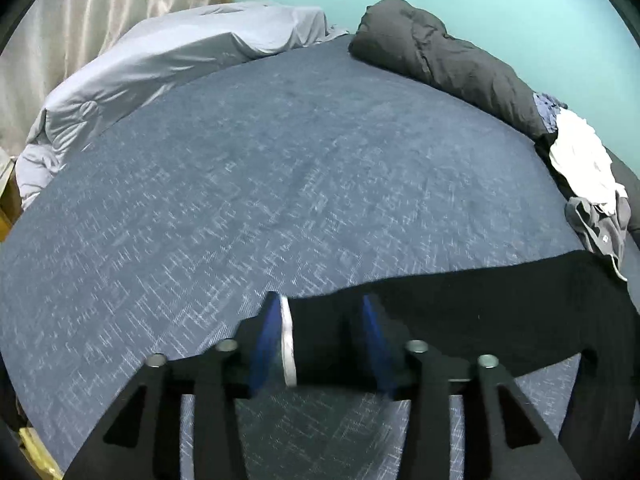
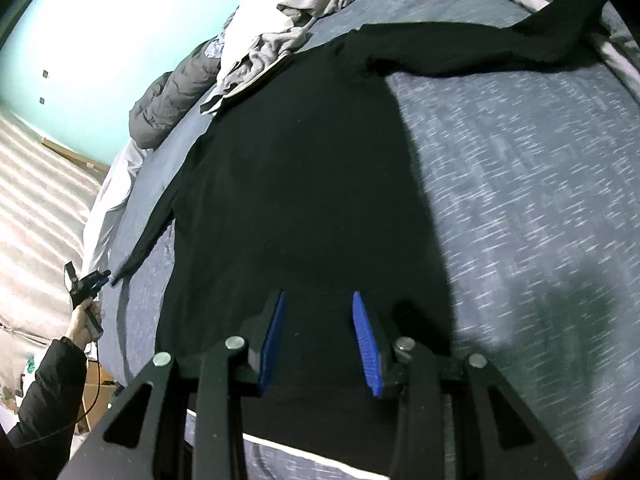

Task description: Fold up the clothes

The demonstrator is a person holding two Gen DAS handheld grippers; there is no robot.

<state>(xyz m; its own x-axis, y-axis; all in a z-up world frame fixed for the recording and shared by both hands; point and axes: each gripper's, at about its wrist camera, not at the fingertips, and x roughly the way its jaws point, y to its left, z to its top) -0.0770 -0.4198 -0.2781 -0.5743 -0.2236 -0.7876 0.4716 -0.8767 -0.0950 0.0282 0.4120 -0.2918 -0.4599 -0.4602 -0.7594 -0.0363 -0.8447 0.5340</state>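
My left gripper [image 1: 320,336] has its blue pads spread apart, with the white-trimmed cuff [image 1: 289,344] of the black top's sleeve lying between them, close against the left pad; I cannot tell from this view whether the cloth is actually pinched, and the gap says it is not. My right gripper [image 2: 318,340] is likewise spread wide, hovering over the lower body of the black top [image 2: 288,184], holding nothing, the white hem edge [image 2: 320,454] showing at 6 o'clock beneath the fingers. The top lies spread flat on the blue bedcover [image 2: 520,200], one sleeve running out toward 9 o'clock where my left tool [image 2: 86,278] meets its tip, the other sleeve [image 2: 500,46] stretched toward 1 o'clock. A heap of grey and white clothes [image 2: 276,16] sits at 11 o'clock, touching the top's shoulder, with a dark rolled duvet [image 2: 172,108] beyond it. As I judge it, the sleeve is the part in hand: to do it well I would close the left pads squarely on the cuff, catching both layers, and keep the right gripper low over the body so the cloth stays flat and does not drag into the heap.
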